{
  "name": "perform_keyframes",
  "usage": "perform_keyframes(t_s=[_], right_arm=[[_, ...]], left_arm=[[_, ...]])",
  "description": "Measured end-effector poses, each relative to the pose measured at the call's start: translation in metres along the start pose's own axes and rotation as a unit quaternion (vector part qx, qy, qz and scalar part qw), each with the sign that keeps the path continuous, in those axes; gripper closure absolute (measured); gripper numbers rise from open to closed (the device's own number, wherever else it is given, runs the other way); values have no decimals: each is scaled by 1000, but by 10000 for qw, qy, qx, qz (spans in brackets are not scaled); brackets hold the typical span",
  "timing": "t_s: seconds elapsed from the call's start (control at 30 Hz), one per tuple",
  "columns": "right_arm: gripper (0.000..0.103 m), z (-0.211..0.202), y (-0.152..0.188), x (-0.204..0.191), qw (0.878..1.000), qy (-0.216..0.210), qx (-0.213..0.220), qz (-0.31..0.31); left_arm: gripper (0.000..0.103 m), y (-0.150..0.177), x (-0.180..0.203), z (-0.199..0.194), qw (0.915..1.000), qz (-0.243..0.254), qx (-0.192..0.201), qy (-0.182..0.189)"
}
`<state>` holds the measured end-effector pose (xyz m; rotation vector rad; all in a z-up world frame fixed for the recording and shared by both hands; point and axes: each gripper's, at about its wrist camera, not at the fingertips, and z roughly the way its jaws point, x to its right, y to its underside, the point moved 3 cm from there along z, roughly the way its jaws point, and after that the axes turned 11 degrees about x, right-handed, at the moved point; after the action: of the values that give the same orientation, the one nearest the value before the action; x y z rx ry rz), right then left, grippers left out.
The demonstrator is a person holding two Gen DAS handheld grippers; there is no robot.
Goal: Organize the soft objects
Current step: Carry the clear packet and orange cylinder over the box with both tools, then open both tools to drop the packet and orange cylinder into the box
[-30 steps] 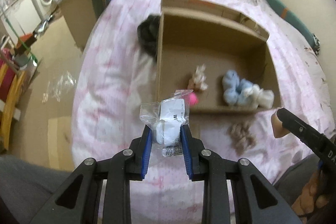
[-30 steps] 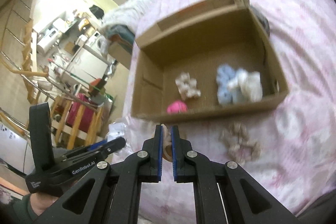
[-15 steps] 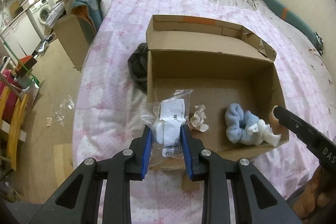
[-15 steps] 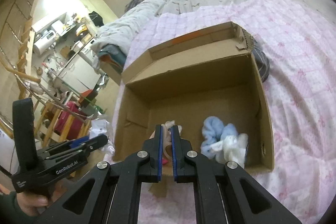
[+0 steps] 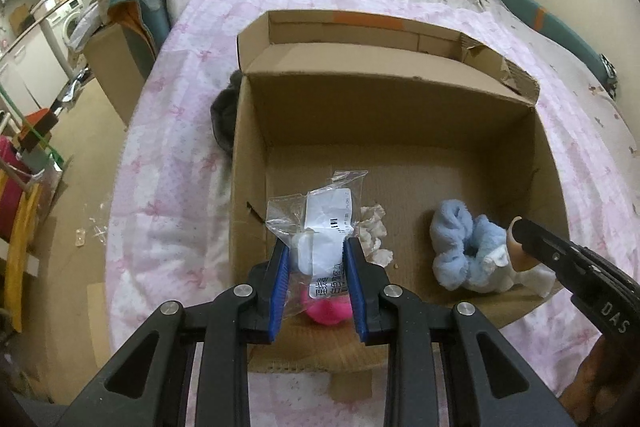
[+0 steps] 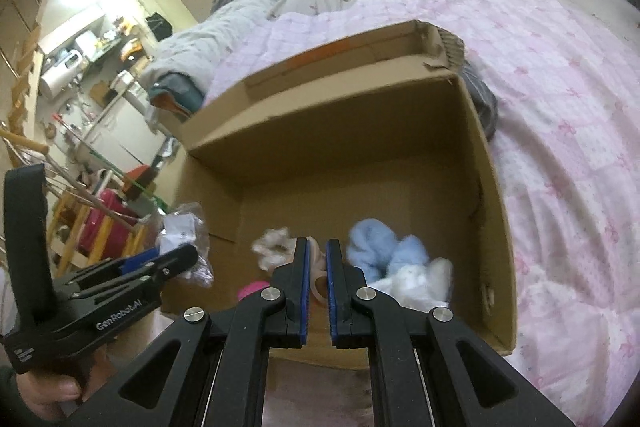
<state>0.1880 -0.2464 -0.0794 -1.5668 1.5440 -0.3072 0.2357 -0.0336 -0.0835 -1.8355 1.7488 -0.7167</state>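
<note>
Left wrist view: a clear crinkly plastic bag [image 5: 320, 223] with a white printed label and something white and soft inside is clamped between the blue-padded fingers of the left gripper [image 5: 316, 259], low in the middle of the frame, over the near left part of the cardboard box [image 5: 384, 123]. The right gripper [image 6: 316, 267] has its fingers closed on a small peach-coloured ring-like thing [image 6: 318, 283], held above the box's near edge; whether it is rubbery or cloth is hard to tell.

Both items look poised for dropping into the box, so the step in hand is placing; the next move calls for parting the fingers once each item hangs over the box floor.

Inside lie a fluffy blue and white bundle [image 5: 460, 247] at lower right, a pale frilly scrap [image 5: 374, 231] and a bright pink puff [image 5: 328, 311]. The box sits on a pink patterned quilt [image 5: 180, 147] covering a bed.
</note>
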Motion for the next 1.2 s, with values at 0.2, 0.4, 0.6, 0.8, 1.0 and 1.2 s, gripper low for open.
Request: perform_keyframes(t_s=[0.2,0.4,0.6,0.8,1.0,1.2], right_arm=[[94,6,6,7,9999,24,-45,115],[93,10,5,6,9999,28,-25,148],[93,10,4,8,9998,56,32,211],[82,8,4,11,9995,38,46,307],[46,5,1,13,9991,-9,109,399],[28,-2,-3,13,9979,-167,304,538]], left_arm=[[78,3,-4,7,9999,-86,-83,1],[78,3,-2,5,10000,11,-9,15],[78,4,-1,6,10000,-16,-48,15],[78,3,-1,4,9999,-85,21,53],[77,2,1,3,10000,-51,41,51],[60,1,8,-5,9997,137,170,95]])
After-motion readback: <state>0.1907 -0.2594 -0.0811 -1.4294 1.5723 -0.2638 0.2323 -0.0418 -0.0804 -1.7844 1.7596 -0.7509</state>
